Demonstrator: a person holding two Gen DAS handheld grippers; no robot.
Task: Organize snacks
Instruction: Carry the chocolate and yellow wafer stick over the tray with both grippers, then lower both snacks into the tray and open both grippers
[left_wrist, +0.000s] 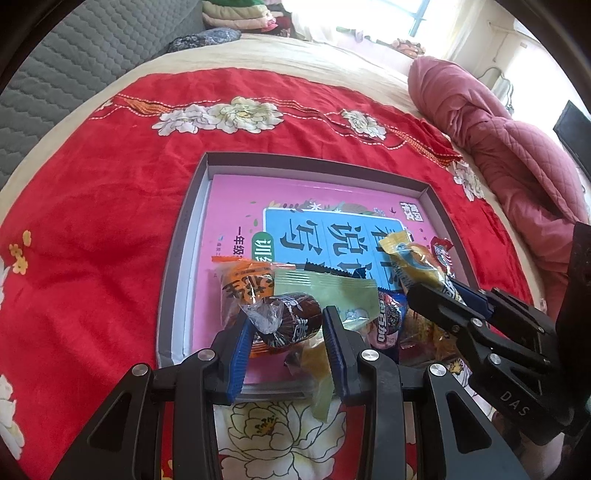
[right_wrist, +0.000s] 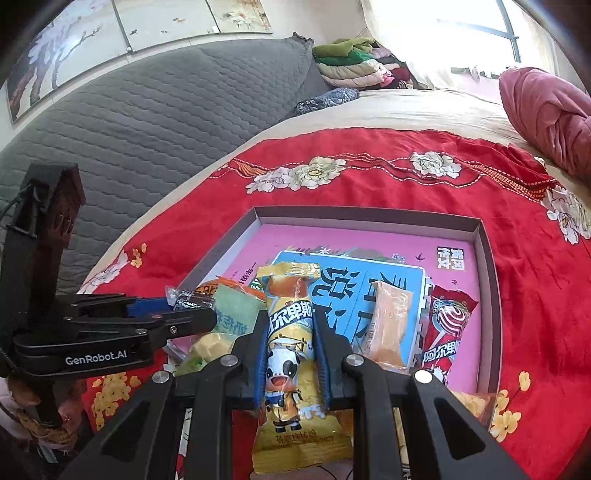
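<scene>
**Op:** Red floral blanket, shallow box on it. My right gripper pinches the yellow cow packet mid-body; left gripper pinches the brown candy, both over the box.

**Spotter:** Handling?

**Op:** Light, crinkly, probably slippery film; grip the filled middle.

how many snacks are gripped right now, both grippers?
2. A dark brown twist-wrapped candy sits between the left gripper's blue pads; a long yellow cow-print packet is clamped in the right gripper. The other snacks lie loose in the box.
</scene>
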